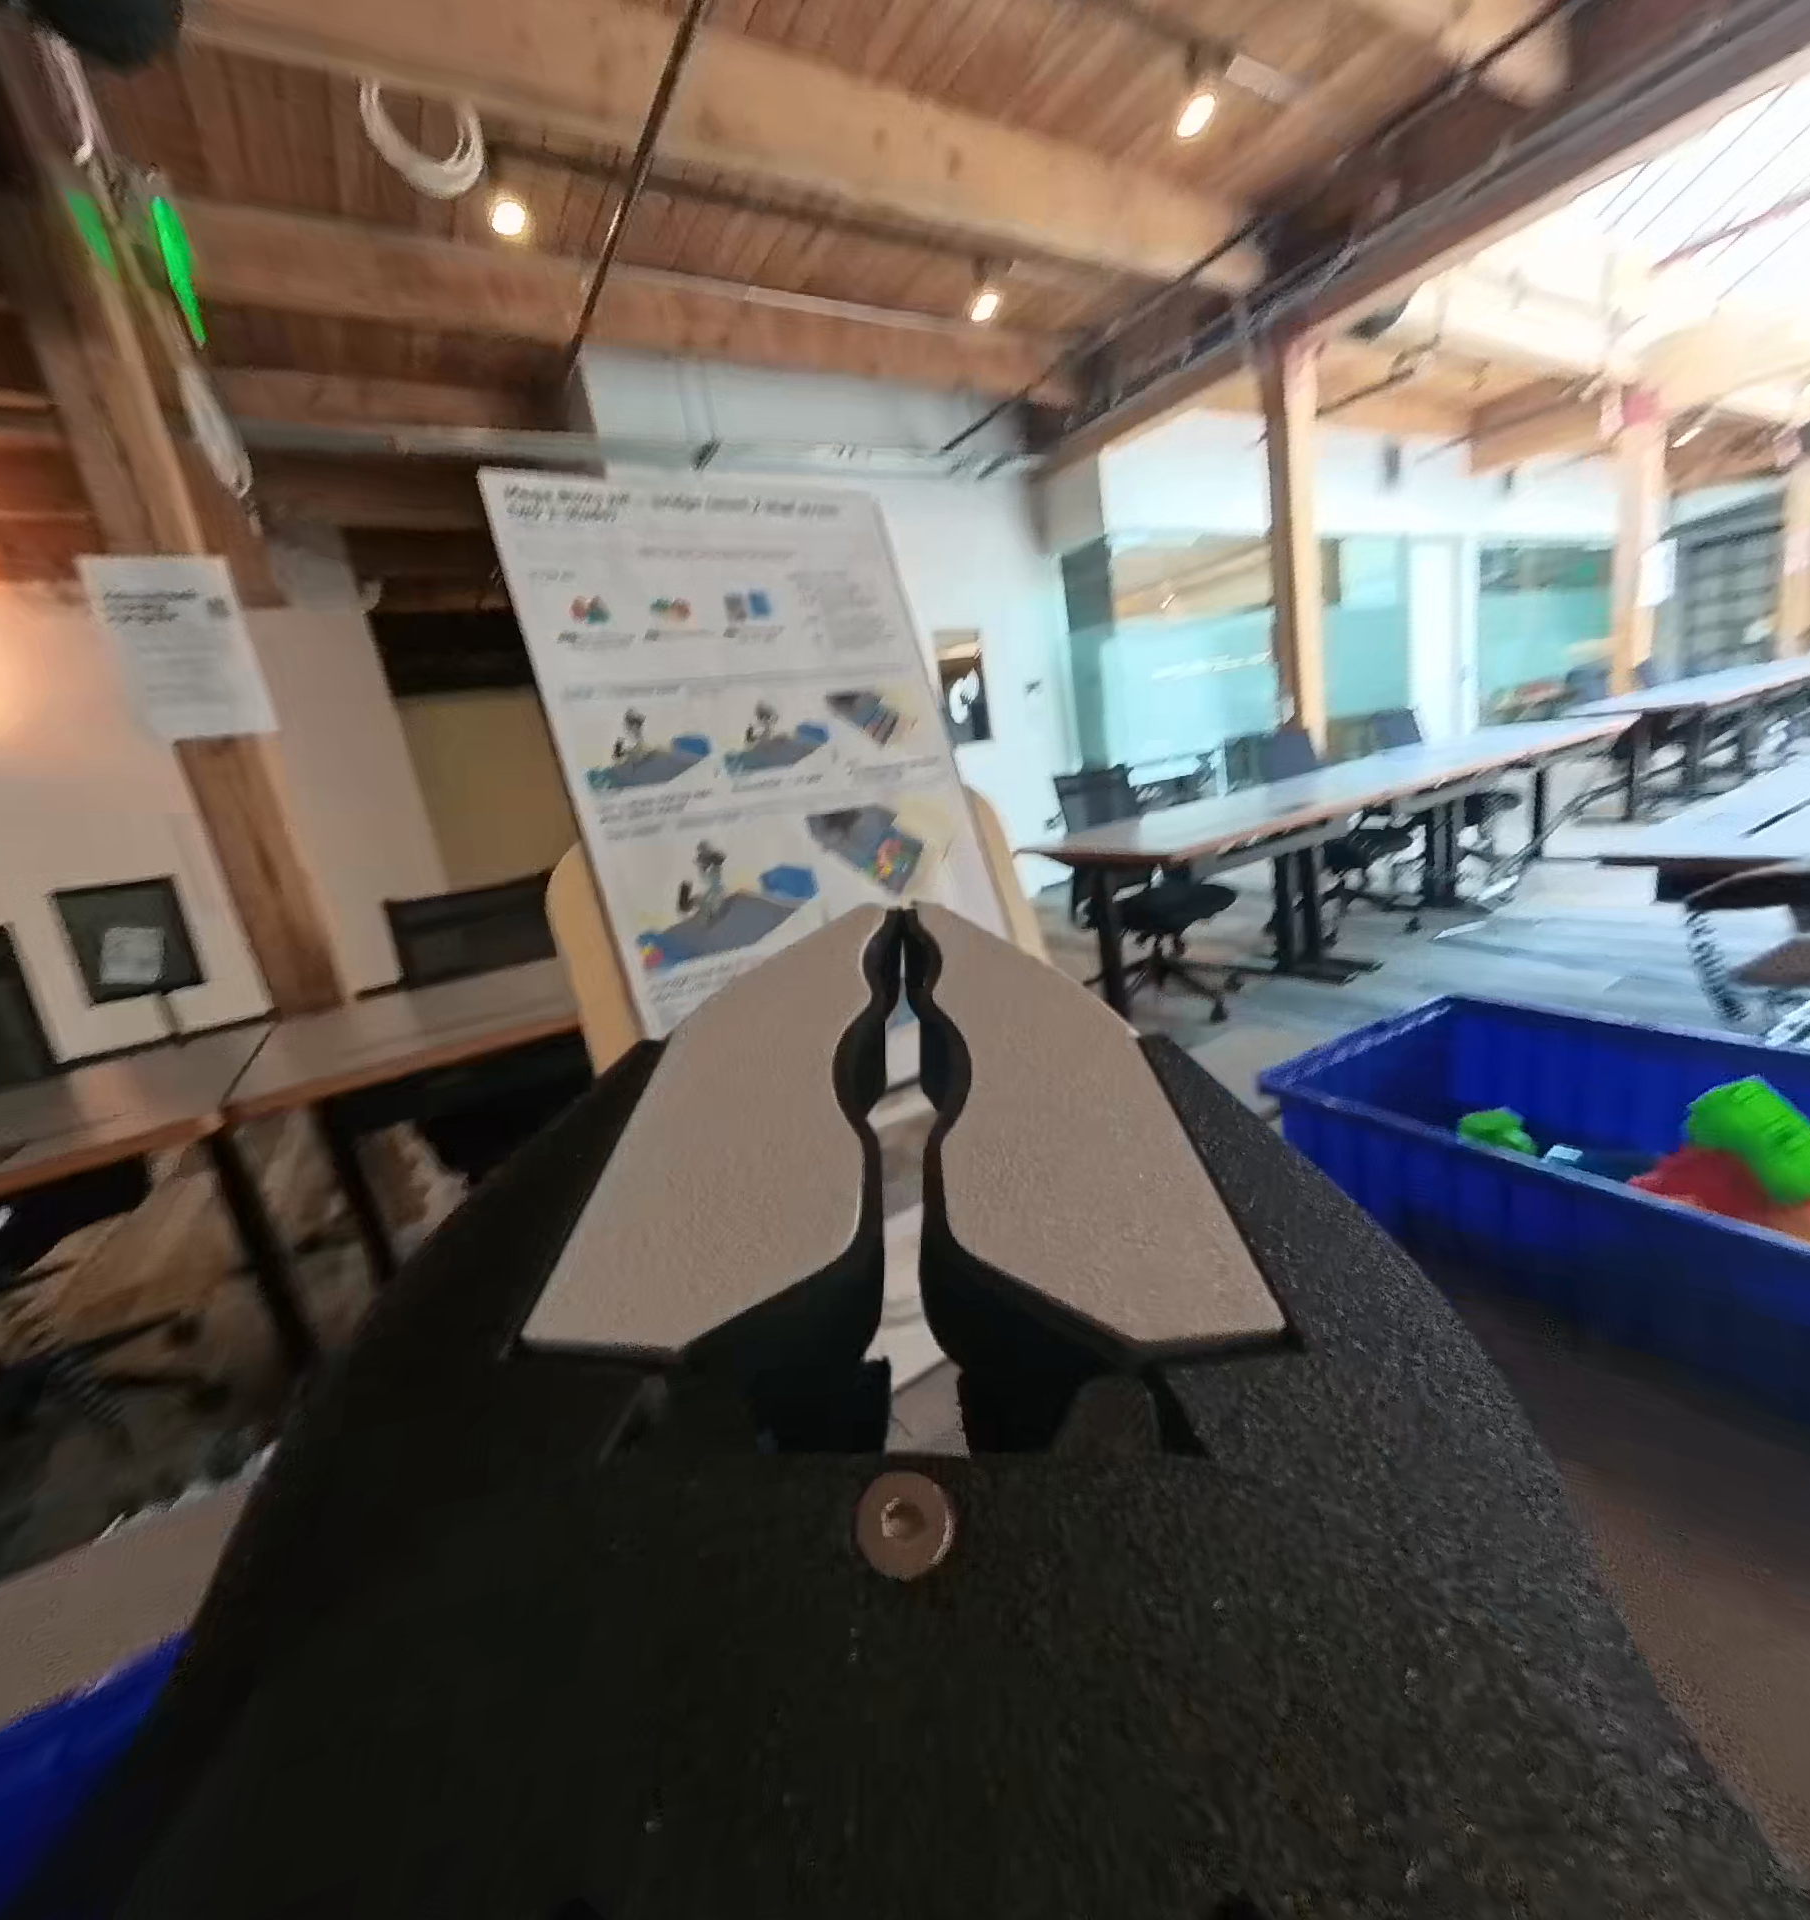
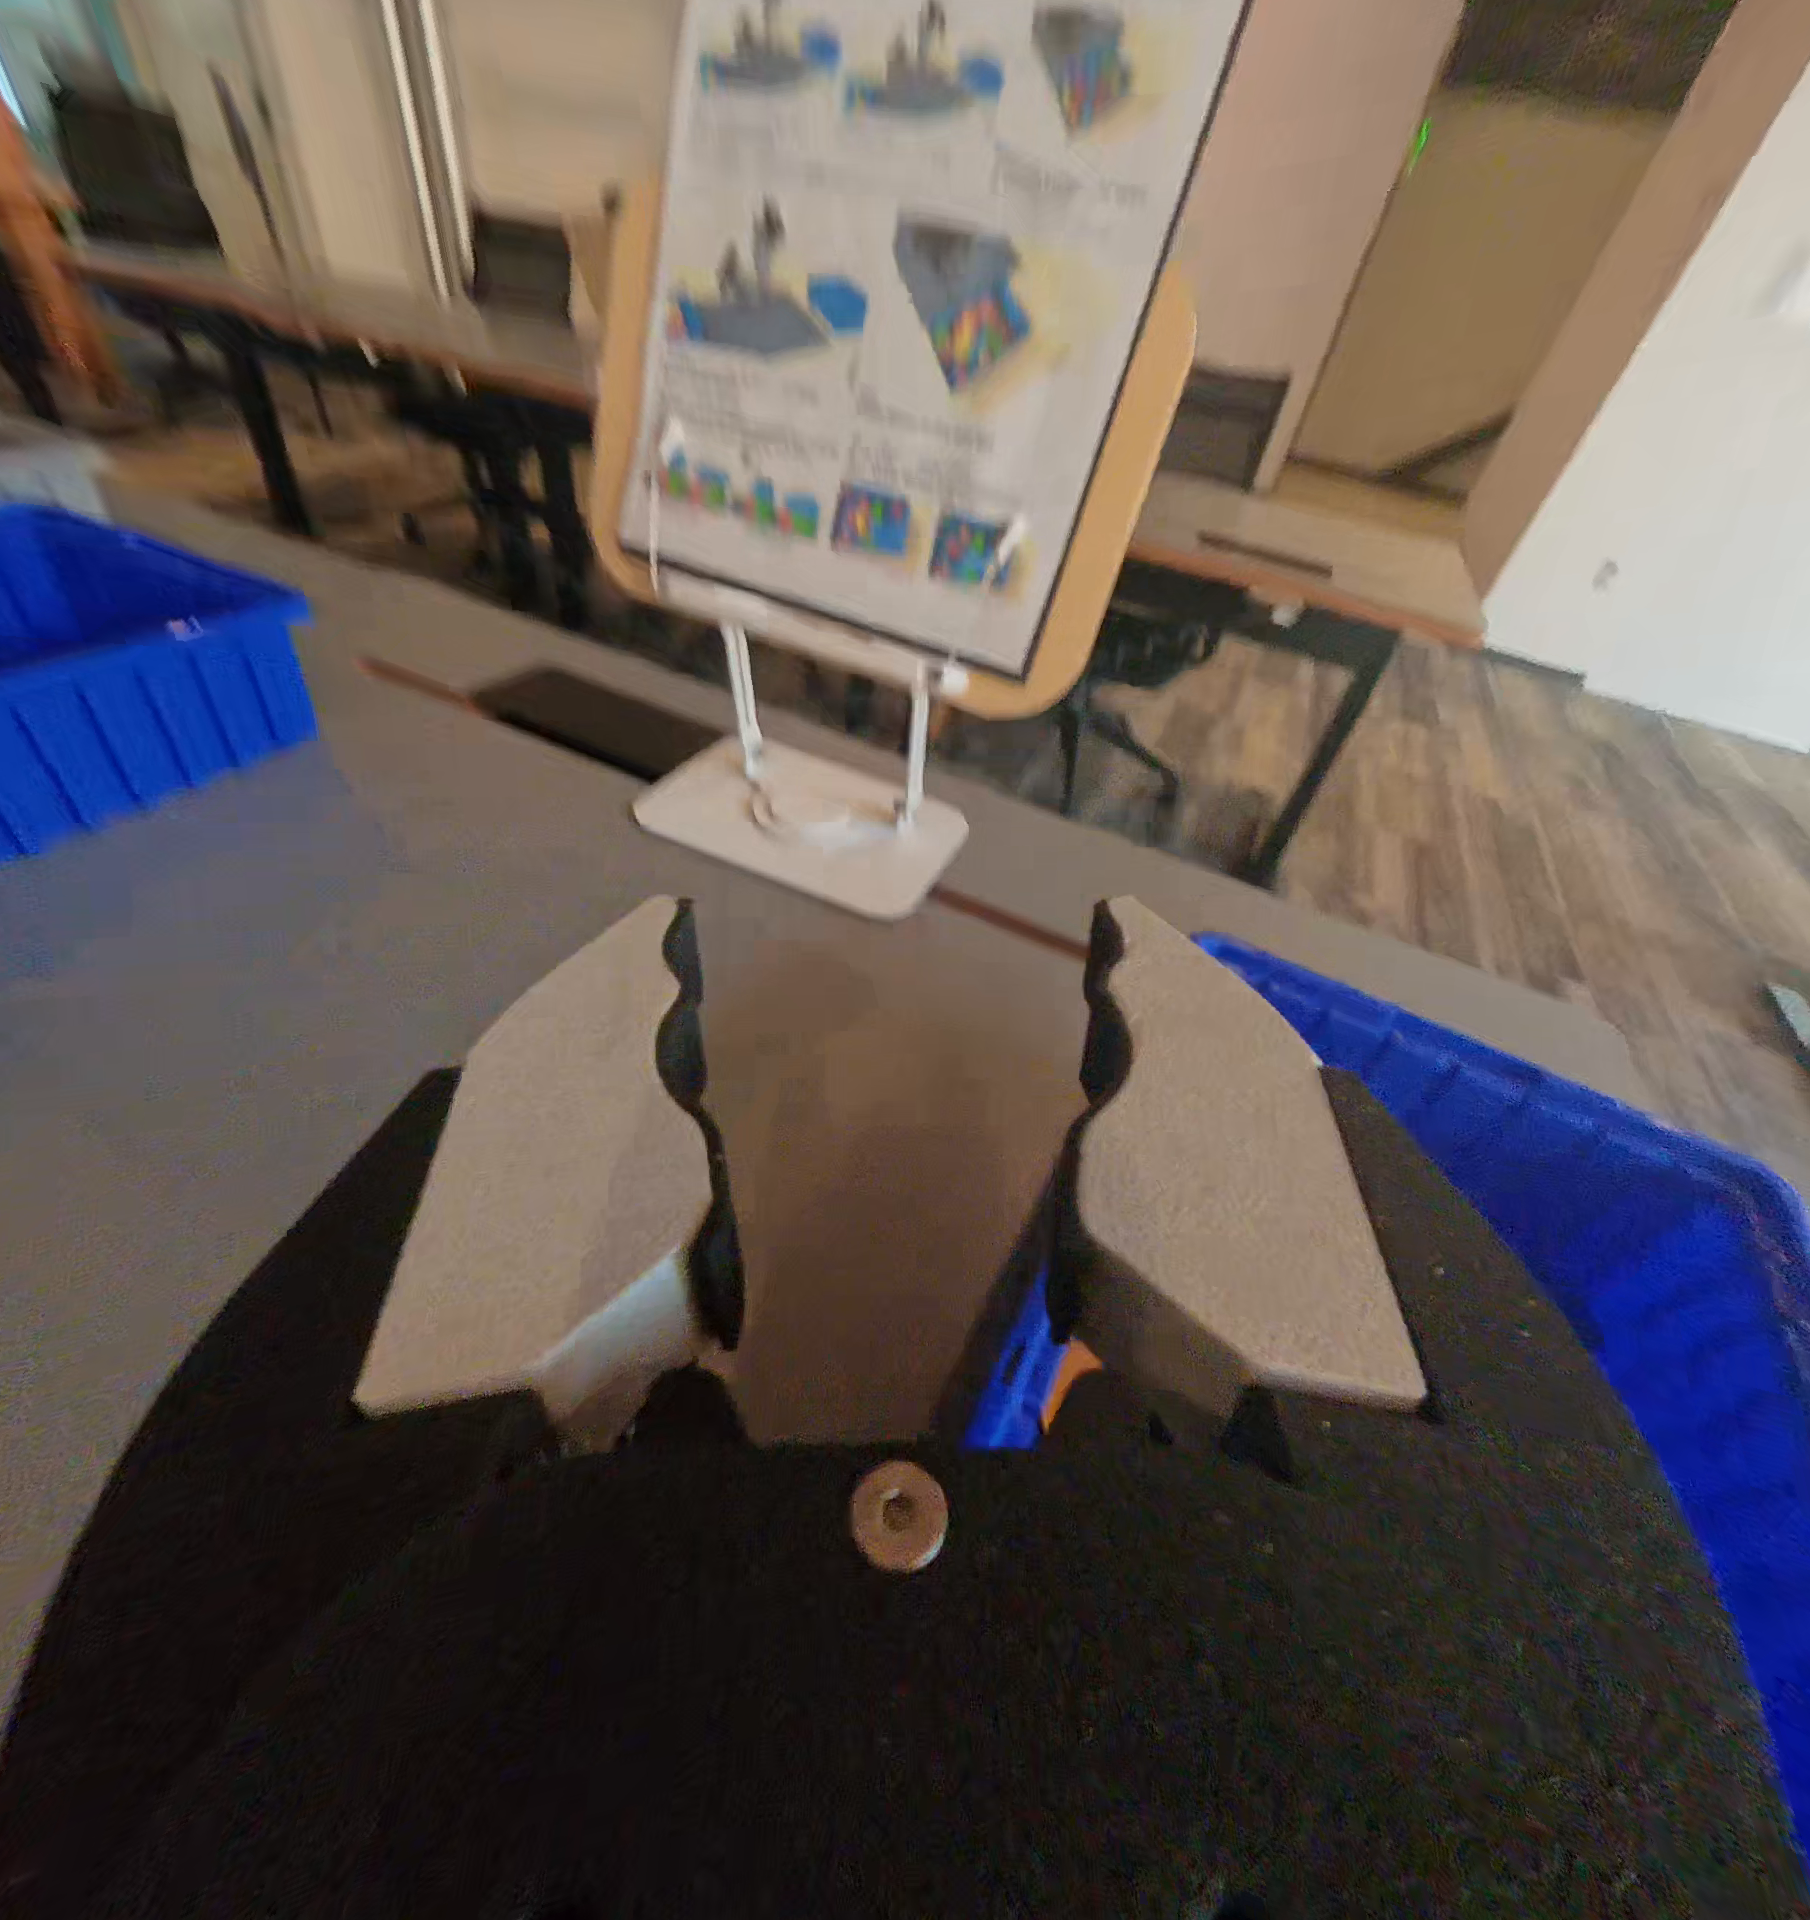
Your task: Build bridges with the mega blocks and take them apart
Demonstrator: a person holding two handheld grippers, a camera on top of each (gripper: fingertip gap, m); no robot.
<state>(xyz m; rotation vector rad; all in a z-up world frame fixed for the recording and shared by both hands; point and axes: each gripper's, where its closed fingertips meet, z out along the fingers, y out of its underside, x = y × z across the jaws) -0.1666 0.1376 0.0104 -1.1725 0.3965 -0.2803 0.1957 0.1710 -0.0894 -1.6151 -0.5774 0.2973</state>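
No bridge stood on the grey bench [image 2: 205,1039], so building seemingly had not begun. The mega blocks [image 1: 1753,1164] lay in a blue bin [image 1: 1503,1226]. The left tool [image 1: 899,920] was pressed together, empty; the right tool [image 2: 888,920] gaped apart, empty.

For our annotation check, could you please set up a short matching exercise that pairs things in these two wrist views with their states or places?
Things:
1. left gripper
2. right gripper
3. bright green toy block
4. white instruction sheet on a wooden stand

States or places:
A. upright on the grey table
B. jaws wide apart
C. in a blue plastic bin
D. jaws closed, empty

Pairs: 1-D, 2-B, 3-C, 4-A
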